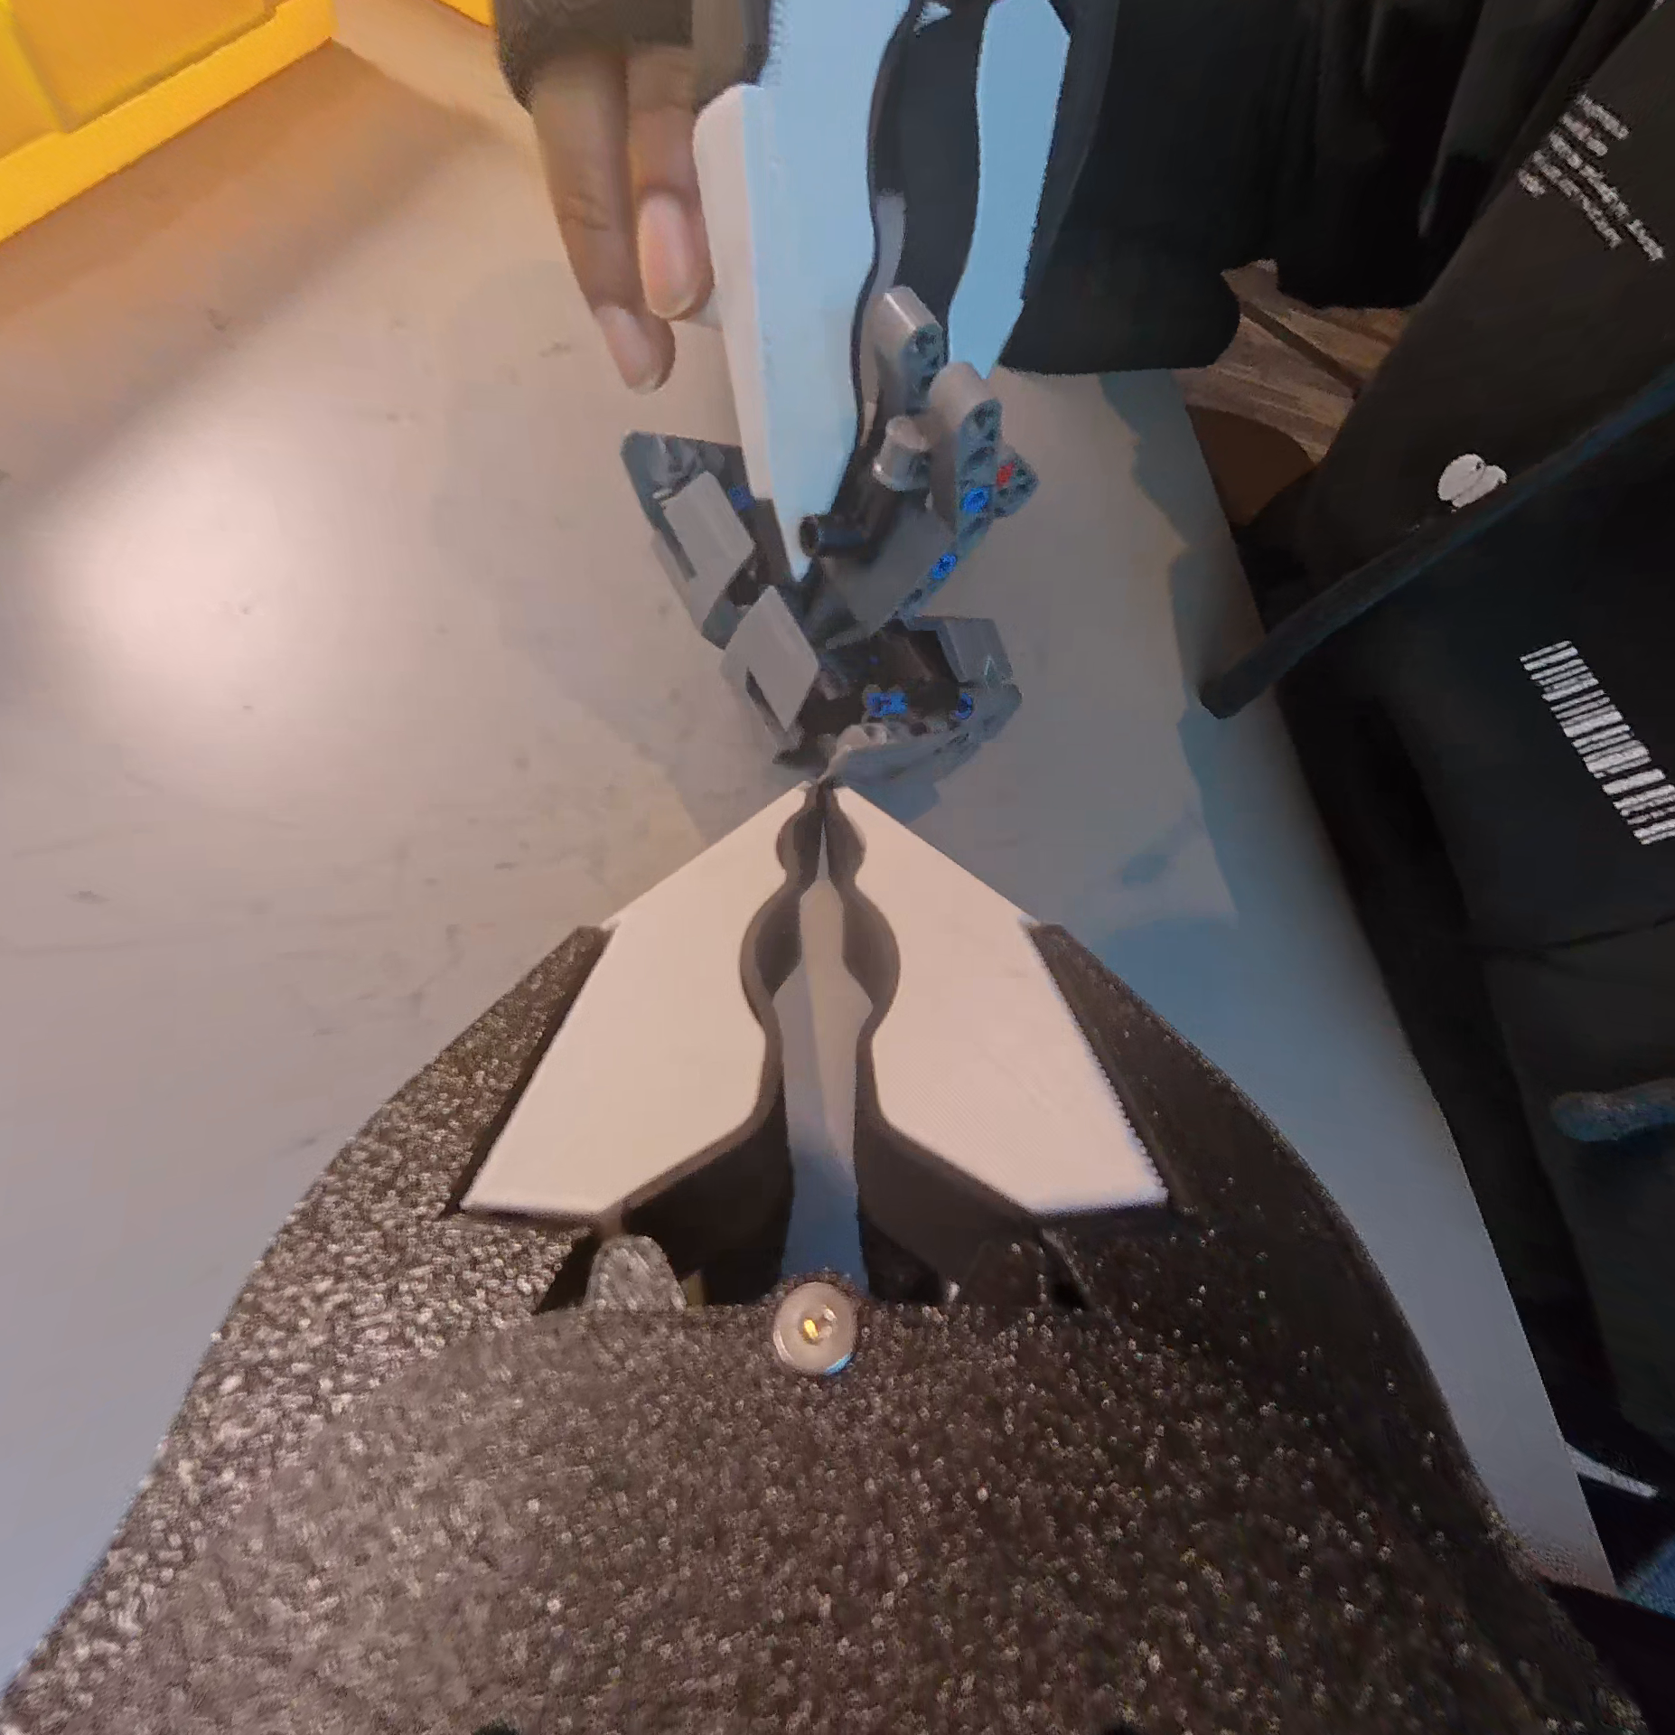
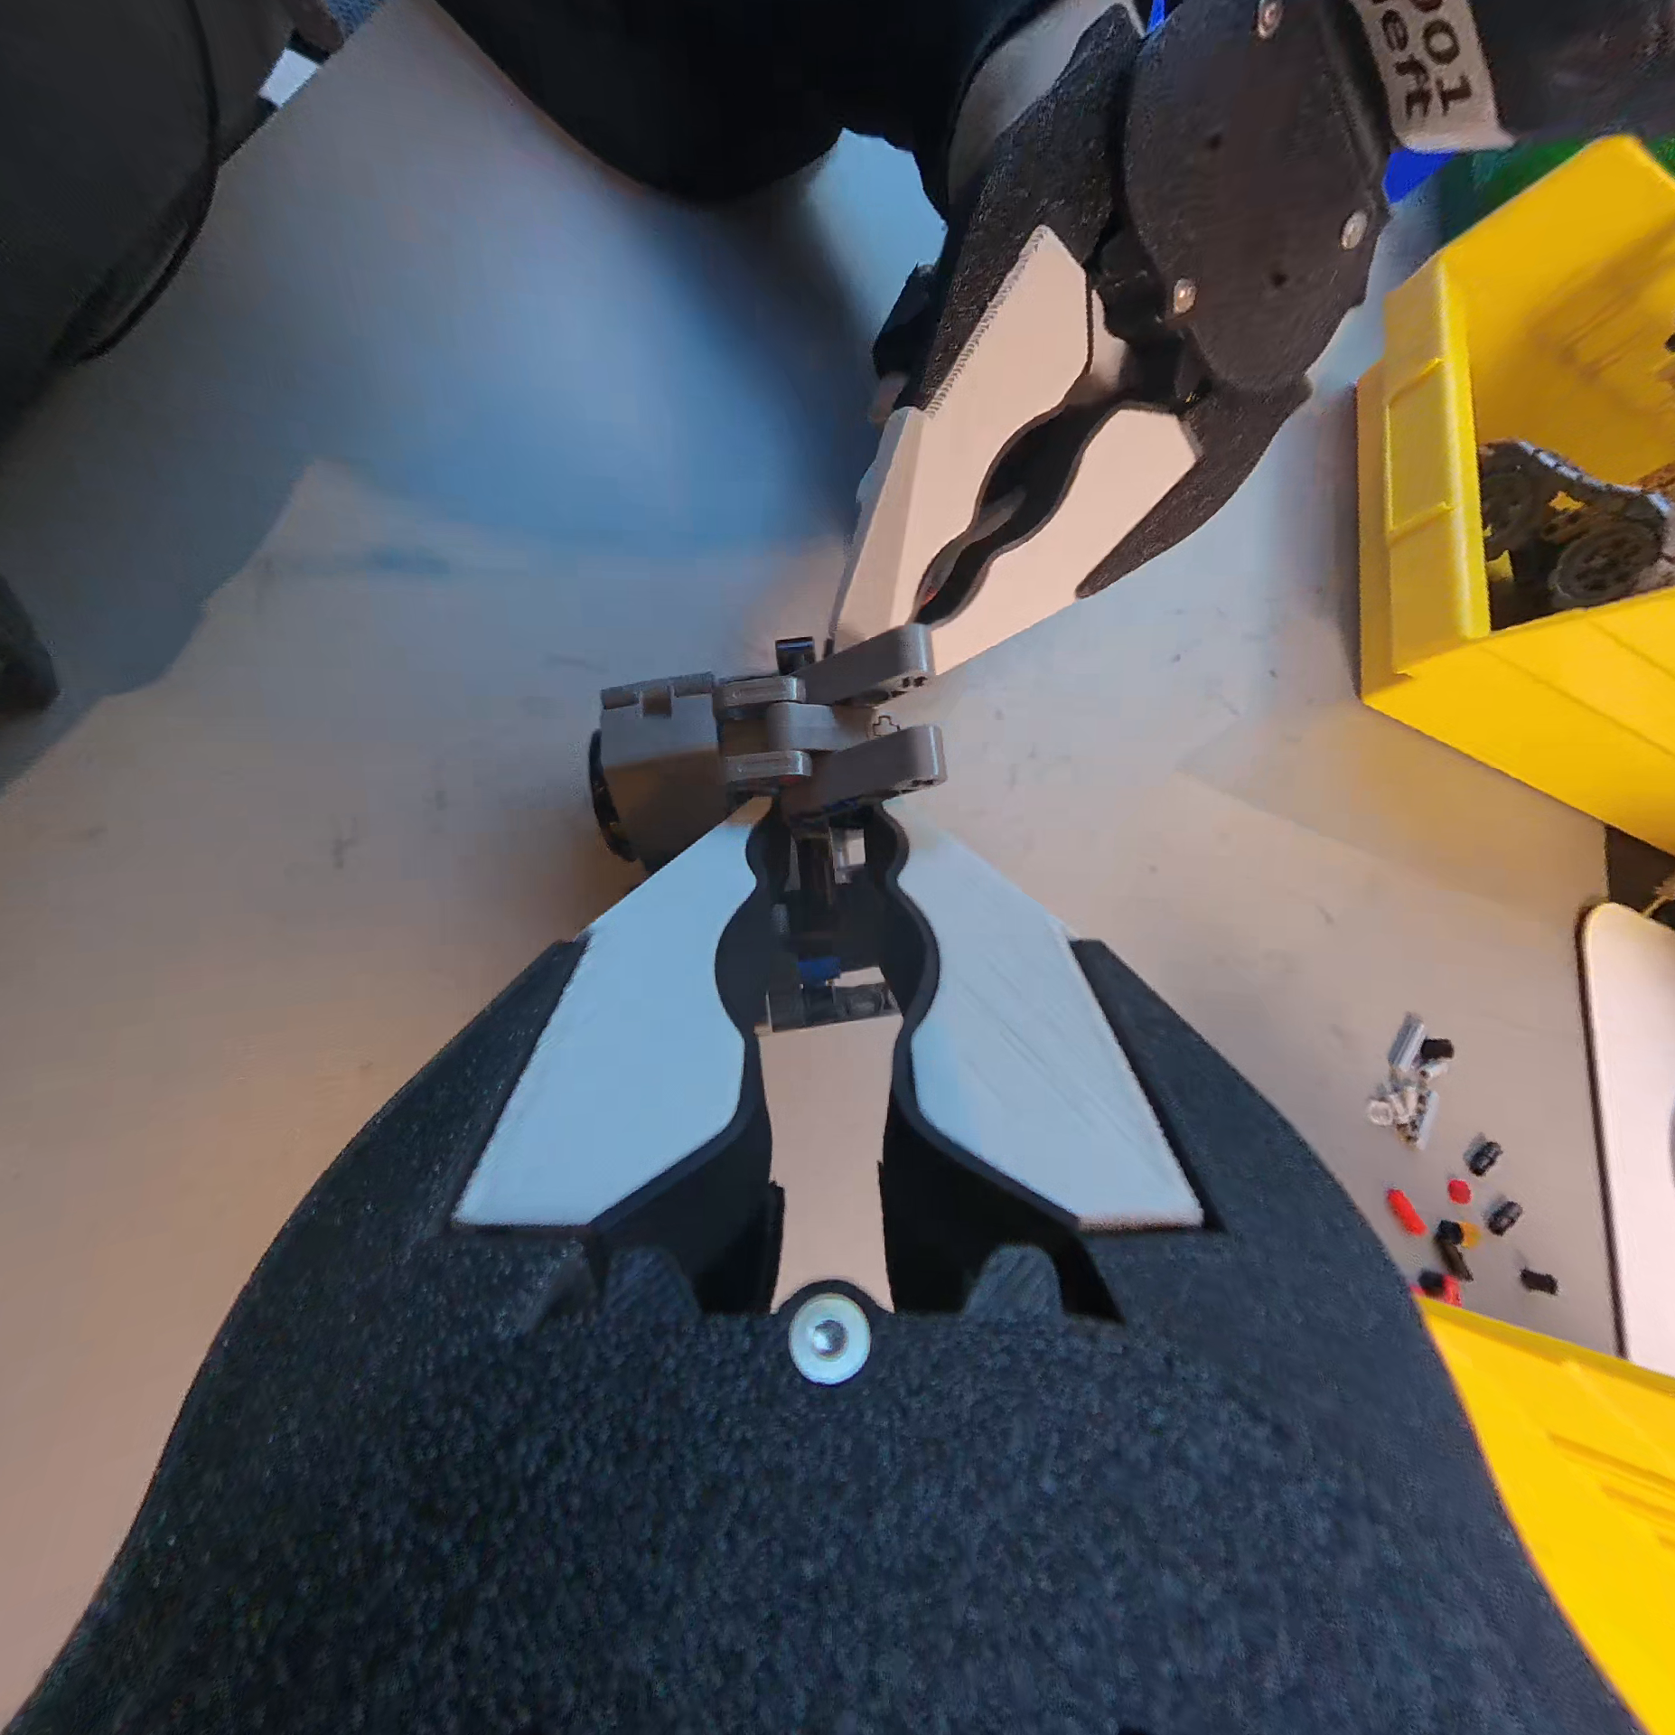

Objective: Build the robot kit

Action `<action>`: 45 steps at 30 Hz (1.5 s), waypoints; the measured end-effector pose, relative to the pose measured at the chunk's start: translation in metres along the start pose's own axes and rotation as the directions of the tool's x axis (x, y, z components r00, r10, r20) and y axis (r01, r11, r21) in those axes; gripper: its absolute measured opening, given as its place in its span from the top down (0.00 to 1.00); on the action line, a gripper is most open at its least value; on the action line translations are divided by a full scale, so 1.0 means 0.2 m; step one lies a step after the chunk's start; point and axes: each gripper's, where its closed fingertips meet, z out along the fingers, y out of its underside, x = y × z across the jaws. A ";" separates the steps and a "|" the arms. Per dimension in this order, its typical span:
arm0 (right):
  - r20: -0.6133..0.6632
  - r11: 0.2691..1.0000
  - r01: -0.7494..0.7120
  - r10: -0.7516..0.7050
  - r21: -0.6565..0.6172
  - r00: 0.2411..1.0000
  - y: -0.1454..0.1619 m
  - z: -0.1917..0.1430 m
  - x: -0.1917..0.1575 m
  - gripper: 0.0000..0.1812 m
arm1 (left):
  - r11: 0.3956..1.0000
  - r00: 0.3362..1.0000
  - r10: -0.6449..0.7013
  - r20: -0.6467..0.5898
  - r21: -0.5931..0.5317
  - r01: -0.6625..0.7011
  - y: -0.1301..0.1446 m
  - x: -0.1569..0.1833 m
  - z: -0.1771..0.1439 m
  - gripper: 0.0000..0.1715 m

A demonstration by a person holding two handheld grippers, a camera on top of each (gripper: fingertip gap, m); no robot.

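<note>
Both grippers held the grey brick assembly (image 2: 768,751) above the bench (image 2: 346,657): right gripper (image 2: 820,826) clamped on its body, left gripper (image 1: 820,793) apparently pinching its edge. Opposing pulls could snap pieces apart.

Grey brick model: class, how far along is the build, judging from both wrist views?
Done: several beams and panels are already joined into one grey brick model. In hand: the left gripper and the right gripper are both shut on it. Left: small loose pieces lie unused on the table near a yellow bin.
</note>
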 end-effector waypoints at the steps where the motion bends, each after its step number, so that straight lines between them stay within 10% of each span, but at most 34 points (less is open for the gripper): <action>1: 0.000 1.000 -0.020 0.020 -0.007 1.000 0.02 0.00 0.00 0.92 | 1.000 1.000 -0.014 0.023 0.005 0.014 0.00 -0.02 0.00 1.00; 14: -0.022 0.992 -0.123 0.123 -0.008 0.992 0.09 0.03 -0.01 0.92 | 0.978 0.972 -0.203 0.119 -0.024 0.207 -0.01 0.05 0.13 0.47; 26: -0.013 0.987 -0.100 0.100 -0.129 0.995 0.09 0.01 0.03 0.92 | 0.994 0.984 0.023 0.177 -0.110 -0.004 0.00 0.01 0.18 0.57; 45: 0.175 0.902 -0.250 0.326 -0.353 0.929 0.11 0.07 0.02 0.92 | 0.995 0.994 -0.042 0.105 -0.082 0.051 0.04 0.00 0.09 0.58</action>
